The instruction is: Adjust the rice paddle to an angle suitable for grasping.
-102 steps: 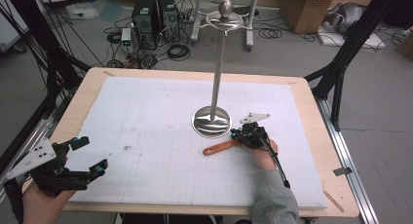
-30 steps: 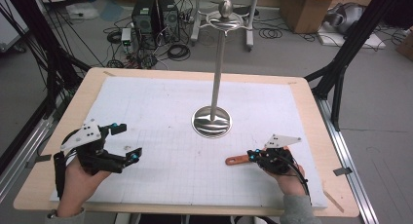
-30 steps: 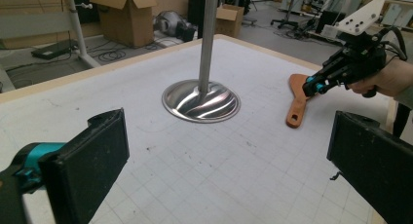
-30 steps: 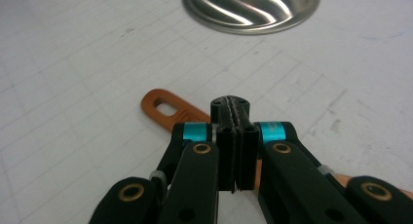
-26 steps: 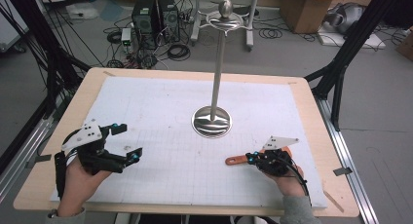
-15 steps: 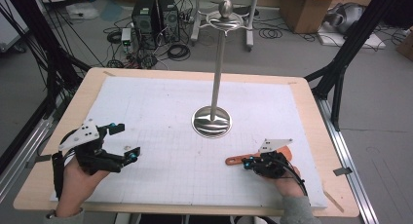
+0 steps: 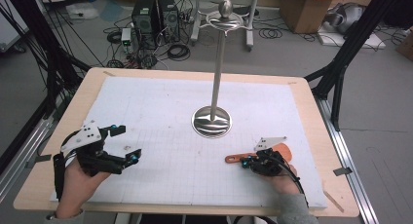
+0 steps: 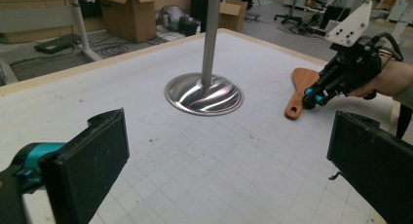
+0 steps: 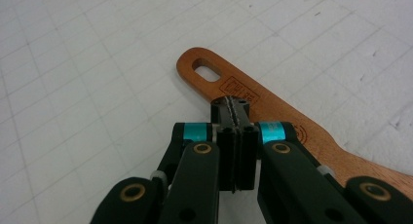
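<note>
The right tongs (image 7: 249,161) are sitting low over the surface (image 7: 160,112), their two jaws pressed flat together with nothing gripped between them. In the right gripper view the closed tips (image 9: 235,109) are lying on top of the handle of a wooden spatula (image 9: 272,117), just behind the slotted hanging hole at the handle's end; whether they are actually touching the wood cannot be told. The spatula (image 7: 272,153) is lying flat on the white gridded mat, its handle reaching out ahead of the right tongs toward the middle of the surface and its broad blade lying beneath the gripper body, back toward the hand.

The left tongs (image 7: 122,146) are hanging well apart from the spatula, across the mat, with their jaws spread wide and holding nothing. In the left gripper view the spatula (image 8: 299,90) and the right tongs (image 8: 311,100) are showing between those open pads, far ahead. A metal stand (image 7: 212,121) with a round base and tall pole is standing beyond both tongs, nearer the right ones.
</note>
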A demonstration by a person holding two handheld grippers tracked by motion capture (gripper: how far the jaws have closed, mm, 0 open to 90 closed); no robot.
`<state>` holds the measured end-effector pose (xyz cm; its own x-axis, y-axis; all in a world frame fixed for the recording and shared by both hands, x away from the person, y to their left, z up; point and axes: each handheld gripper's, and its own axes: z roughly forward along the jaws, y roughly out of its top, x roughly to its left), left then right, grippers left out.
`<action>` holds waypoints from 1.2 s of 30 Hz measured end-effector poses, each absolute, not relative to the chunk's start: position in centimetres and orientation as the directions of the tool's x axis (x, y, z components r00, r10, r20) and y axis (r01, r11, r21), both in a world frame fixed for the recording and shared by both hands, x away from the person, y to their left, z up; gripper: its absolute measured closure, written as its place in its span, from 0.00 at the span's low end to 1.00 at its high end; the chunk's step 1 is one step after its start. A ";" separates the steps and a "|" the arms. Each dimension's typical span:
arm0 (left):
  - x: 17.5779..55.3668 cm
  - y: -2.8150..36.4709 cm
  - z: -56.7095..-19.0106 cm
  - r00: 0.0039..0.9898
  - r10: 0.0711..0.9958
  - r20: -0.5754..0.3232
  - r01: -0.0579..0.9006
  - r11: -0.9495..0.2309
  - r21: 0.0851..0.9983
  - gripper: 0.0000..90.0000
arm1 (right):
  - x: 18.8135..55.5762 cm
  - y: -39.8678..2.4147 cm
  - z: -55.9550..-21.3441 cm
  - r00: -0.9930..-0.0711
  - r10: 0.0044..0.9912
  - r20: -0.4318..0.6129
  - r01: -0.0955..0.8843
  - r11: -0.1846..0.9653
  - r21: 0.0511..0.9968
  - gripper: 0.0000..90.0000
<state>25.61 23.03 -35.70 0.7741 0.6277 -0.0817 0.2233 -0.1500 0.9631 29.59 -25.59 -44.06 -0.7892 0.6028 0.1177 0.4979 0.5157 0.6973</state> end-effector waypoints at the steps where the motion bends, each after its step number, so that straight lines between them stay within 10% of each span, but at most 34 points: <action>1: 25.5 23.0 -35.7 0.777 0.625 -0.079 0.218 -0.150 0.964 0.02 | 29.7 -25.5 -44.1 -0.787 0.605 0.119 0.499 0.513 0.698 1.00; 36: 22.6 26.6 -36.2 0.710 0.700 -0.077 0.240 -0.138 0.961 0.02 | 34.2 -24.5 -44.7 -0.653 0.755 0.055 0.527 0.401 0.749 1.00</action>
